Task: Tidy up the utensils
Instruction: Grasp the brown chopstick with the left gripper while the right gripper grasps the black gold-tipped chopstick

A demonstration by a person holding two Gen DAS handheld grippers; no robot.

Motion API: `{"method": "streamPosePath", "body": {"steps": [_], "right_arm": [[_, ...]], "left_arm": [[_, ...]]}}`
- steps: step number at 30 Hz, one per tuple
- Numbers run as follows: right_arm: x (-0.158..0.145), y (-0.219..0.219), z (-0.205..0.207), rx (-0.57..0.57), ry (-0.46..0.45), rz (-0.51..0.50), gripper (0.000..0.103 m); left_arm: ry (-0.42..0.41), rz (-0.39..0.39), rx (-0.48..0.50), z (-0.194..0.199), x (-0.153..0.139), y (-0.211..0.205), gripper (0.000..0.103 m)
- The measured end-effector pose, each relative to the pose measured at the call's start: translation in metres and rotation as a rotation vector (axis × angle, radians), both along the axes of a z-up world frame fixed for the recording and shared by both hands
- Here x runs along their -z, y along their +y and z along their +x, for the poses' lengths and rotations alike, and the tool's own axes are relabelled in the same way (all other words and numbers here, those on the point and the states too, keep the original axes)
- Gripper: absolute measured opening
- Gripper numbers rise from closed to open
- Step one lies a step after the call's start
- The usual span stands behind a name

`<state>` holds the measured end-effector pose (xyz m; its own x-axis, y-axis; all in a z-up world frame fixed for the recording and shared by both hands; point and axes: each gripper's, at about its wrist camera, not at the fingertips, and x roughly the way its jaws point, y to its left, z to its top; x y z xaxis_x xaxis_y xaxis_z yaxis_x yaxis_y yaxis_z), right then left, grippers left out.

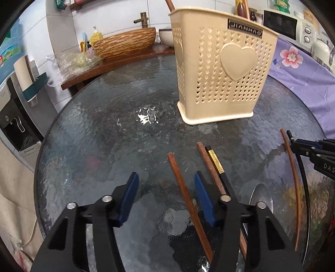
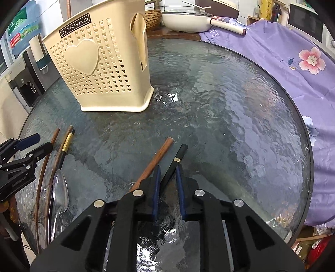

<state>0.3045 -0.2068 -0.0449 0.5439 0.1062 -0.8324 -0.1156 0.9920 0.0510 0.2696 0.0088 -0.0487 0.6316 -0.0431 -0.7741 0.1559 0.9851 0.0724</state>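
My right gripper points steeply down at the table, its blue pads drawn nearly together around a black chopstick with a gold band; whether they actually pinch it I cannot tell, and a brown wooden chopstick lies just beside the left pad. My left gripper stands about half open over another brown chopstick, which runs between its pads, touching neither. To its right lie a second brown chopstick and a black gold-banded one side by side, a clear spoon, and a long curved brown stick near the table's edge. All of it rests on a round table of dark rippled glass. The cream utensil holder, pierced with small hearts, stands upright farther back. Beyond are a purple flowered cloth, a white pan, a woven basin, a microwave and a water dispenser.
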Motion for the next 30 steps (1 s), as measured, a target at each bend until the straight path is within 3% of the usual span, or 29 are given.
{"method": "streamPosePath", "body": {"steps": [7,12,18,30], "right_arm": [[0.001,0.002,0.002,-0.001,0.007,0.004,0.016],[0.001,0.003,0.008,0.024,0.015,-0.001,0.015],[0.002,-0.005,0.016,0.067,0.013,0.063,0.011],[0.004,-0.01,0.029,0.082,0.01,0.088,0.009]], "left_arm": [[0.017,0.018,0.005,0.006,0.004,-0.007,0.041],[0.029,0.003,0.007,0.012,0.003,-0.008,0.029],[0.029,-0.003,0.011,0.015,0.004,-0.012,0.015],[0.04,-0.033,0.011,0.023,0.003,-0.009,0.009]]}}
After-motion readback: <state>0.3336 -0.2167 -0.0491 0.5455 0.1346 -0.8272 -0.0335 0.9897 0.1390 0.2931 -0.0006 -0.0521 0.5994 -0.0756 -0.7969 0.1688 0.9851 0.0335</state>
